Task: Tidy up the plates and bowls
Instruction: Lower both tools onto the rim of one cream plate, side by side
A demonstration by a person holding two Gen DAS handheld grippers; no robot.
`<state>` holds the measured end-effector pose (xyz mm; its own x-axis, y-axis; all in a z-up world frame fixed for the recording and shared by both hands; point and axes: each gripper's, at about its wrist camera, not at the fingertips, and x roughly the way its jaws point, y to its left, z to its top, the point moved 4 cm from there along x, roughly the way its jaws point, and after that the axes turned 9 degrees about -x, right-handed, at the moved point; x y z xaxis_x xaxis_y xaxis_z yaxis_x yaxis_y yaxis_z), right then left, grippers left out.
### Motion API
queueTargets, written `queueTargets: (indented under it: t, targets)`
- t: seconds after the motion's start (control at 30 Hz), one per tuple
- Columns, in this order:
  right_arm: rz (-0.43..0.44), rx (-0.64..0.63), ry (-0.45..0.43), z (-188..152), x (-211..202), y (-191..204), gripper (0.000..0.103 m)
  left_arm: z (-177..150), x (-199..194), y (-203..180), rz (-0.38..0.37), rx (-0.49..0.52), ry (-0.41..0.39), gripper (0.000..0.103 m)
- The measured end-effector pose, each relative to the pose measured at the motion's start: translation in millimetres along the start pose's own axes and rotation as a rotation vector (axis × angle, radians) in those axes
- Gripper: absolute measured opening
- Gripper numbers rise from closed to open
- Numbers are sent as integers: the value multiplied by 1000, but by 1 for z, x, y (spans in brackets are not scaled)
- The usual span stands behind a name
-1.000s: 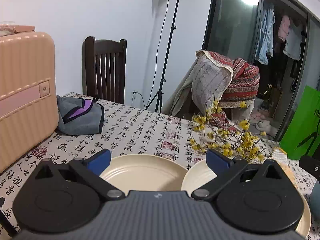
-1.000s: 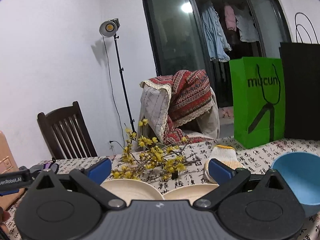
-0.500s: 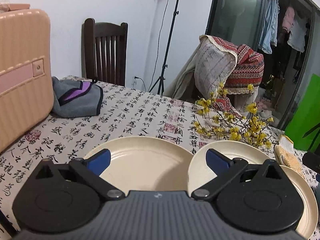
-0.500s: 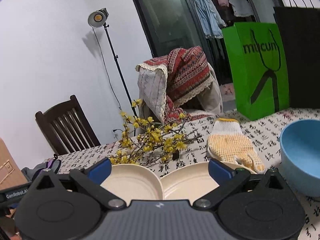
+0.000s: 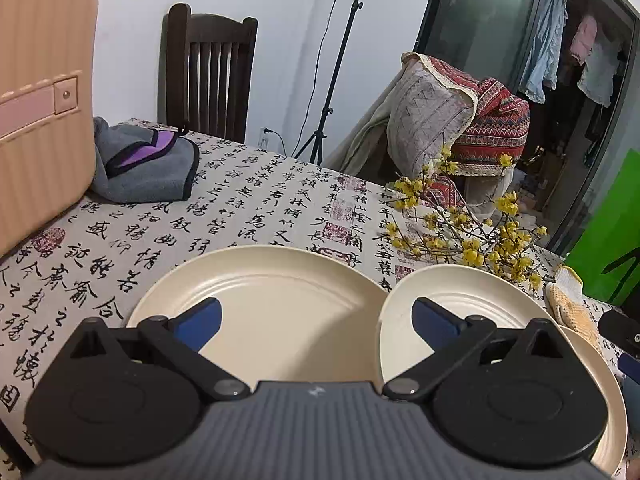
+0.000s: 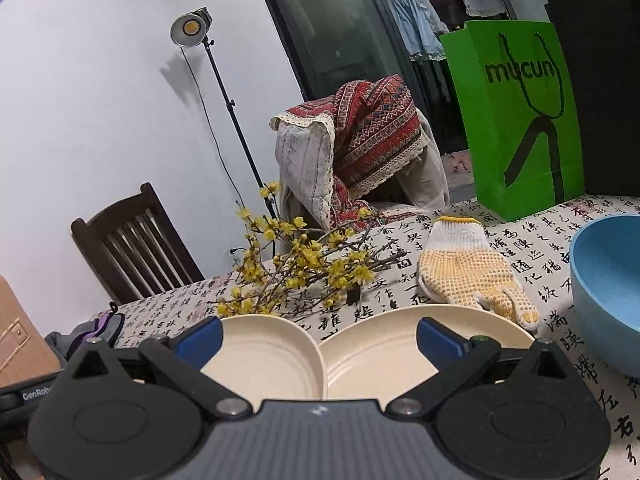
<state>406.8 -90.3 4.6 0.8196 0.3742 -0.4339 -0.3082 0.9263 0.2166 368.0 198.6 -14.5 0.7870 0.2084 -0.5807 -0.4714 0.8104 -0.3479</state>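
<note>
In the left wrist view, the left gripper (image 5: 316, 322) hangs low over the table (image 5: 248, 200), tilted down, jaws spread wide and holding nothing. Under it lies the large cream plate (image 5: 280, 300), bare, its rim touching the smaller cream plate (image 5: 460, 300). In the right wrist view, the right gripper (image 6: 318, 340) is likewise spread above two empty cream plates (image 6: 360, 352); the empty blue bowl (image 6: 608, 292) stands at right, near a dotted glove (image 6: 464, 268).

Both wrist cameras are sitting low over the table (image 5: 240, 208), looking forward past their own open jaws. The left one is facing the wooden chair (image 5: 208, 76); the right one is facing the green bag (image 6: 520, 120). Both are sharing the cream plates (image 5: 280, 312) and yellow flowers (image 6: 304, 268).
</note>
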Motion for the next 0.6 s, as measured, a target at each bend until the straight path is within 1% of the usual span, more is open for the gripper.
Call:
queueTargets:
  t: [0.27,0.4,0.47,0.5,0.6]
  targets:
    - [6,7,20,-3,5,-3,102,-3,0,-5,-16,24,-12,103]
    - [26,18,34,-6,7,-3,101,-5,1,-6,-34,25,-5,103]
    - [34,9,47,-8,9,-2,98,-6,2,-7,-41,29,0,103]
    - [34,2,55,-10,10,-2,94,-7,2,-7,-47,29,3,103]
    - [43,-7,68,-12,12,-1,92,-8,4,-7,-80,19,24,103]
